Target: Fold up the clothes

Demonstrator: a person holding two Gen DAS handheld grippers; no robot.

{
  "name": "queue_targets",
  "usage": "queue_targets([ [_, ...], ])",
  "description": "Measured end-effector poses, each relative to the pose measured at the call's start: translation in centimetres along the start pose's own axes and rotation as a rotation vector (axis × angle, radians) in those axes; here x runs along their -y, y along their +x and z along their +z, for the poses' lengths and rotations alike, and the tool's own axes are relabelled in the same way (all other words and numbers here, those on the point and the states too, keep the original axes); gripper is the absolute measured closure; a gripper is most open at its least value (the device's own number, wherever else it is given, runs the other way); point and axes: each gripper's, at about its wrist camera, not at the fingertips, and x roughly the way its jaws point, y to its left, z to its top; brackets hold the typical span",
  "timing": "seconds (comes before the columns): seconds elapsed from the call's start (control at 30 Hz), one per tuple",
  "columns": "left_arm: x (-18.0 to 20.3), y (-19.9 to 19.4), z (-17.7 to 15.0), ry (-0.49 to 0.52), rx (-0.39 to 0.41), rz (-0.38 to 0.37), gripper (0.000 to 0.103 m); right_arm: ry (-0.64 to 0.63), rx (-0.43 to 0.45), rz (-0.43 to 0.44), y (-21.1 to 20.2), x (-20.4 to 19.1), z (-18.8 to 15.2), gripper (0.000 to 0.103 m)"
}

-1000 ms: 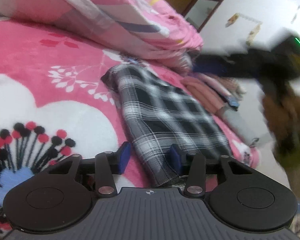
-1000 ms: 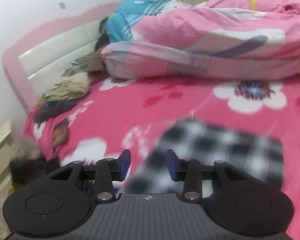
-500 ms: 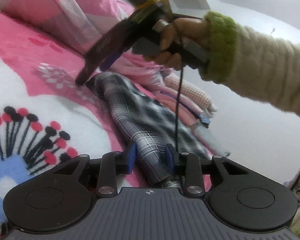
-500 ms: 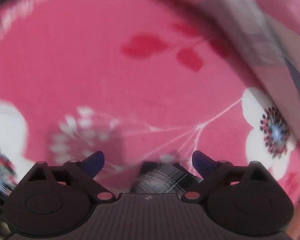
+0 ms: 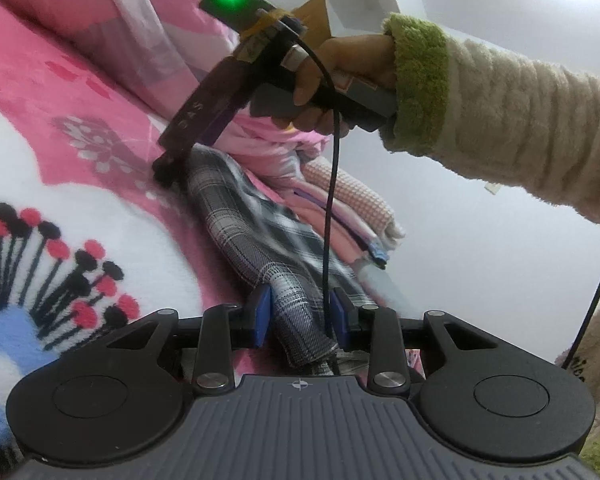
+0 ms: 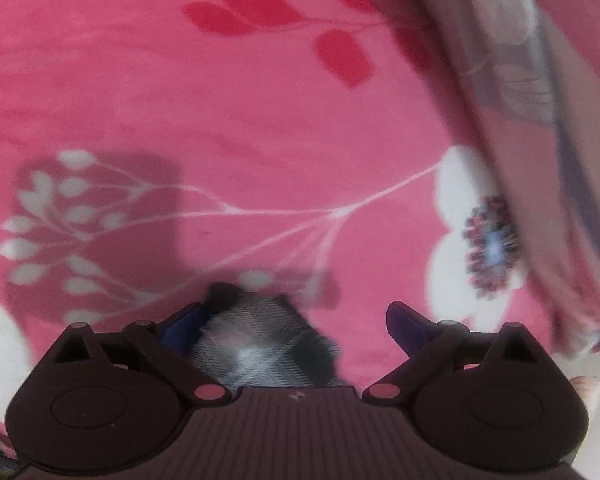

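One plaid garment (image 5: 256,236) lies folded on the pink floral blanket (image 5: 52,92), just beside a stack of folded clothes (image 5: 352,208). Its near end sits between the left gripper (image 5: 300,320) pads without visible pressing. The right gripper (image 6: 296,320), jaws just spread wide, straddles its far corner.

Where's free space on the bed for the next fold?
Free: the pink blanket left of the plaid cloth, up to the rumpled duvet. Crowded: right of the plaid, where a folded stack fills the bed's edge, and its far end, where the right claw sits.
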Motion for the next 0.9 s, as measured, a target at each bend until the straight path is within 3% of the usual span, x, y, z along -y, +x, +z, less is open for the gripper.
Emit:
queue_targets([
  [0.13, 0.3, 0.3, -0.1, 0.001, 0.002, -0.017, 0.072, -0.026, -0.028, 0.027, 0.3, -0.2, 0.7, 0.005],
  [0.17, 0.3, 0.4, -0.2, 0.004, 0.002, -0.022, 0.072, -0.021, -0.031, 0.025, 0.3, 0.1, 0.8, 0.008],
  [0.2, 0.4, 0.4, -0.2, 0.005, 0.007, -0.027, 0.072, 0.002, -0.038, 0.021, 0.1, 0.7, 0.7, 0.021],
  [0.23, 0.5, 0.4, -0.2, 0.006, 0.013, -0.032, 0.072, 0.031, -0.047, 0.015, 0.0, 1.3, 0.6, 0.023],
  [0.47, 1.1, 1.3, -0.4, 0.006, 0.015, -0.049, 0.072, 0.132, -0.031, -0.031, -0.2, 2.2, 0.1, 0.023],
  [0.63, 1.0, 0.9, -0.8, -0.004, 0.003, -0.024, 0.071, 0.19, 0.096, -0.072, 0.3, 1.5, 1.0, 0.022],
  [0.7, 0.9, 0.7, -0.7, -0.02, 0.002, -0.022, 0.071, 0.279, 0.201, -0.022, -1.4, 3.3, 0.3, 0.02],
  [0.8, 0.9, 0.4, -0.6, -0.03, -0.003, -0.015, 0.07, 0.478, 0.366, 0.093, -4.6, 7.1, -3.5, 0.018],
  [0.9, 1.0, 0.0, -0.5, -0.042, -0.005, -0.007, 0.069, 0.551, 0.421, 0.187, -5.2, 8.3, -7.2, 0.022],
])
